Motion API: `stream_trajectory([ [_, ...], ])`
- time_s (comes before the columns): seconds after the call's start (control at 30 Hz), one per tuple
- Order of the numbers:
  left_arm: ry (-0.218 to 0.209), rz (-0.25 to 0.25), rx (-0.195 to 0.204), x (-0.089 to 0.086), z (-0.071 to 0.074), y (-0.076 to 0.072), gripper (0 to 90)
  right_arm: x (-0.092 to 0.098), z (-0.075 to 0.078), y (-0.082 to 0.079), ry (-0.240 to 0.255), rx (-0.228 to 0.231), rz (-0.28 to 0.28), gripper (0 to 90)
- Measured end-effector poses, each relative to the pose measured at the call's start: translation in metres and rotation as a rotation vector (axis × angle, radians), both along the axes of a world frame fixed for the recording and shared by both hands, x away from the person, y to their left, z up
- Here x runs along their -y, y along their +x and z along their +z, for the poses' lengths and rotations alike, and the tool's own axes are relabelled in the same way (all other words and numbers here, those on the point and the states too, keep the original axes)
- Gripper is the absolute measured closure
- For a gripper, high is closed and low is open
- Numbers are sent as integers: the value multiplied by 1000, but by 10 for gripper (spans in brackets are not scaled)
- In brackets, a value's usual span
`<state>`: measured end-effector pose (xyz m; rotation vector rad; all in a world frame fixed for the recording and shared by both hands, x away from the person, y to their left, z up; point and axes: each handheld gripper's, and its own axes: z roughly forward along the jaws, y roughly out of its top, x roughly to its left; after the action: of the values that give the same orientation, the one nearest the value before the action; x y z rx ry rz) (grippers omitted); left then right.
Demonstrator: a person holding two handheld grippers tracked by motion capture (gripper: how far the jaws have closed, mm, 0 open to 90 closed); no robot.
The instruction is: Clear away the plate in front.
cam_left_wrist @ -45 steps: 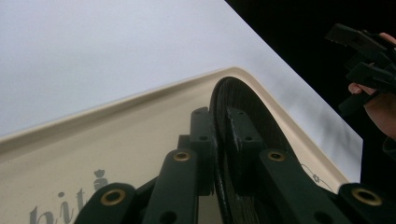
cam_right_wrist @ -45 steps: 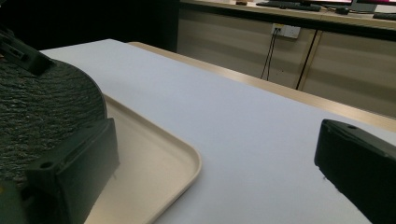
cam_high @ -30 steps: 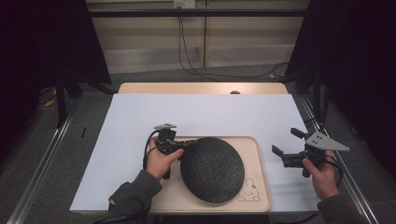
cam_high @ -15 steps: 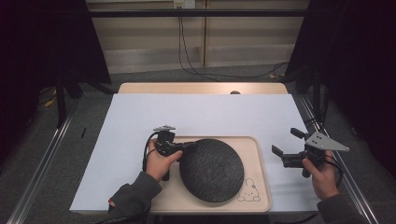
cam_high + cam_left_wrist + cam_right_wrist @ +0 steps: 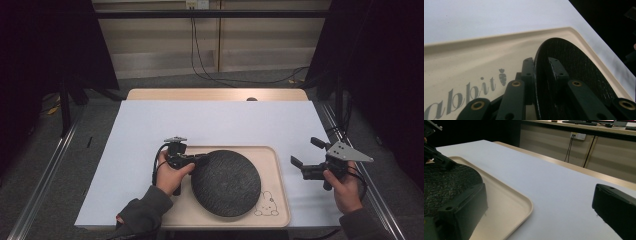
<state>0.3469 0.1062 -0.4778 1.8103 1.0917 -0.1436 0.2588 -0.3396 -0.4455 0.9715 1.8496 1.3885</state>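
The left tool (image 5: 196, 160) stays clamped on the black plate's (image 5: 226, 182) rim, which has slid slightly toward the tray's (image 5: 278, 170) near edge. The right tool (image 5: 306, 159) waits, jaws apart, near the counter's (image 5: 215, 122) right edge.

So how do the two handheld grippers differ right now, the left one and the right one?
The left gripper is shut on the rim of the round black textured plate over the beige tray; the right gripper is open, holding nothing. The left sits over the tray; the right is beside it, above the white table cover. Both have black jaws.
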Motion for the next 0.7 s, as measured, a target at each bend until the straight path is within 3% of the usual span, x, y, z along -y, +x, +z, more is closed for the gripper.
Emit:
stream_trajectory([
  [0.7,37,18,-27,-2,-6,-3,742,-2,-1,2,3,-3,7,0],
])
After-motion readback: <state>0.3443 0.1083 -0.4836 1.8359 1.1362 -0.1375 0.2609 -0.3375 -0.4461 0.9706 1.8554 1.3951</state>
